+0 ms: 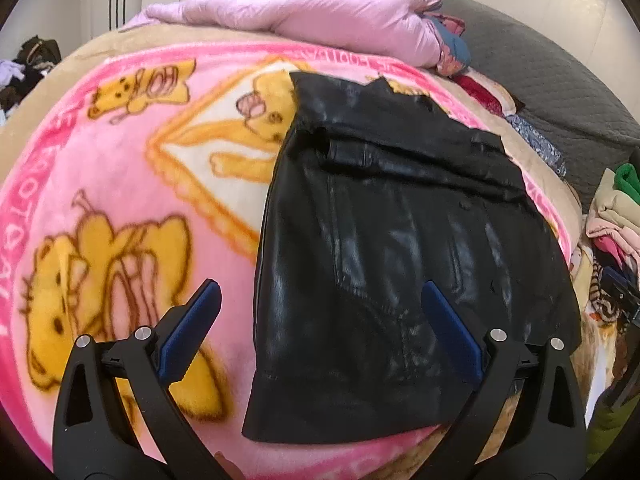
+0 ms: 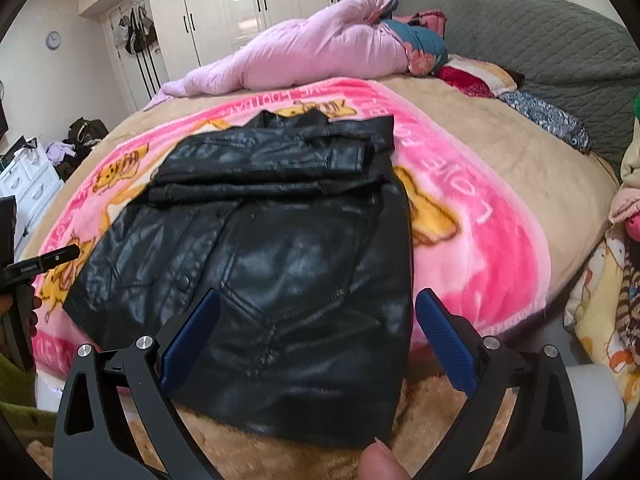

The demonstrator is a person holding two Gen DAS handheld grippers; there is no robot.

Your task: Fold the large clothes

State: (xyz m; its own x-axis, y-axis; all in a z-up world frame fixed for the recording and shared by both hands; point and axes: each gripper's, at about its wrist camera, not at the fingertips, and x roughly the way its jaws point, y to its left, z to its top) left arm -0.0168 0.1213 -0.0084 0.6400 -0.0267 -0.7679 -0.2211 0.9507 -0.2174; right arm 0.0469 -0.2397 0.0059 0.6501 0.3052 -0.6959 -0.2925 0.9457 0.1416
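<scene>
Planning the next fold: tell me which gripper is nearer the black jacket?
Right. The right gripper hovers open over the black jacket; the left gripper hangs open at its left edge, partly over the pink blanket.

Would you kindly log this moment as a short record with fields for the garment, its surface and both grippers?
garment: black leather jacket, lying flat, upper part folded across
surface: pink cartoon blanket over a tan bed cover
left gripper: open, empty, above the jacket's left edge
right gripper: open, empty, above the jacket's near hem
background: pink quilt at the far side of the bed
</scene>
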